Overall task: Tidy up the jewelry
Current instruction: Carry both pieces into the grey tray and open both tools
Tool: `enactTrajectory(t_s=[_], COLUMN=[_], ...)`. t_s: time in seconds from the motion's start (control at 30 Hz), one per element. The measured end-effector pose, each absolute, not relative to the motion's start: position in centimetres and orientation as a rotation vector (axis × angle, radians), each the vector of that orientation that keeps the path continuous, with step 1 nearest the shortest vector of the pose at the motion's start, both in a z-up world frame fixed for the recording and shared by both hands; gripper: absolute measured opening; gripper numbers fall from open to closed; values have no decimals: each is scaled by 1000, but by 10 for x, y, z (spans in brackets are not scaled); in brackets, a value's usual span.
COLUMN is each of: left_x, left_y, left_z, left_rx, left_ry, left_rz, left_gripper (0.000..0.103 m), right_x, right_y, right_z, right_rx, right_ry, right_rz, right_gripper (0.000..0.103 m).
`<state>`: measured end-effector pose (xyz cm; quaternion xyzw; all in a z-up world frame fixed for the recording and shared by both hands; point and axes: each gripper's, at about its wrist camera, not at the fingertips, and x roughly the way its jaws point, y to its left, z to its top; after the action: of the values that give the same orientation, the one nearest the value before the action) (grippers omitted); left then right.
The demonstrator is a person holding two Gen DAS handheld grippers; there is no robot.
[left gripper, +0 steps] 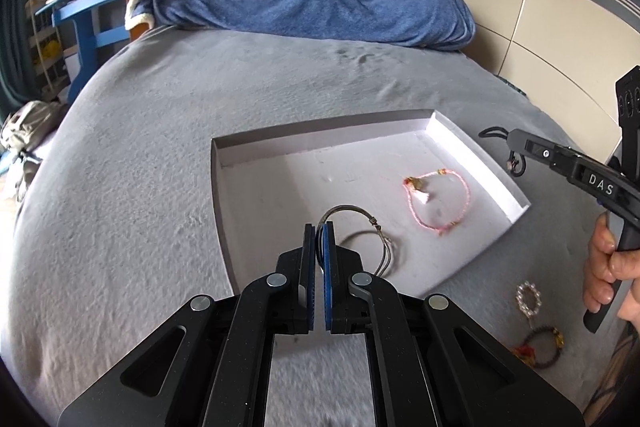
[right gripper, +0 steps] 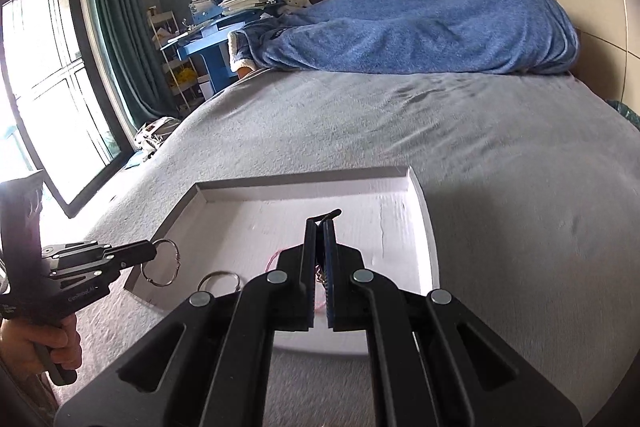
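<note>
Spanning the grey bed (left gripper: 160,147), a shallow white tray (left gripper: 478,155) holds a pink cord bracelet (left gripper: 438,203) (gold charm attached). Left claw (left gripper: 319,227) is clamped on a thin wire bangle (left gripper: 360,213) above the tray; right claw (right gripper: 319,223) pinches a dark cord (right gripper: 332,215).

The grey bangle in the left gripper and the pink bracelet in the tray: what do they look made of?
The grey wire bangle, pinched in the left hand-held gripper, looks like thin dull metal wire, with twisted wraps at its joins. The pink loop bracelet looks like braided cord or thread, matte, probably with small gold-coloured beads.
</note>
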<state>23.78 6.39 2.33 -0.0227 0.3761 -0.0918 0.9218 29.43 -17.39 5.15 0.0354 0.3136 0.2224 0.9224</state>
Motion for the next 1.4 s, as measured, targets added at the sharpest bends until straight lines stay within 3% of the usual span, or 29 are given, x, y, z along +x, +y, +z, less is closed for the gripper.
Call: enactTrajectory(t_s=[1.27,1.33,1.4], left_x=[262,262,260], left_y=[53,54,54], left_z=[-12,-11,-8], left_rx=[-10,-25,-36], left_ry=[864,862,850], left_rz=[-192,-198,-198], left_gripper=[4,7,21], right_x=[320,320,320], right_y=[-149,-148,-148], right_z=[-2,-3,-3], right_rx=[-35,-44,-48], right_ry=[790,790,788], right_rz=[435,428,422], right_gripper=[4,4,6])
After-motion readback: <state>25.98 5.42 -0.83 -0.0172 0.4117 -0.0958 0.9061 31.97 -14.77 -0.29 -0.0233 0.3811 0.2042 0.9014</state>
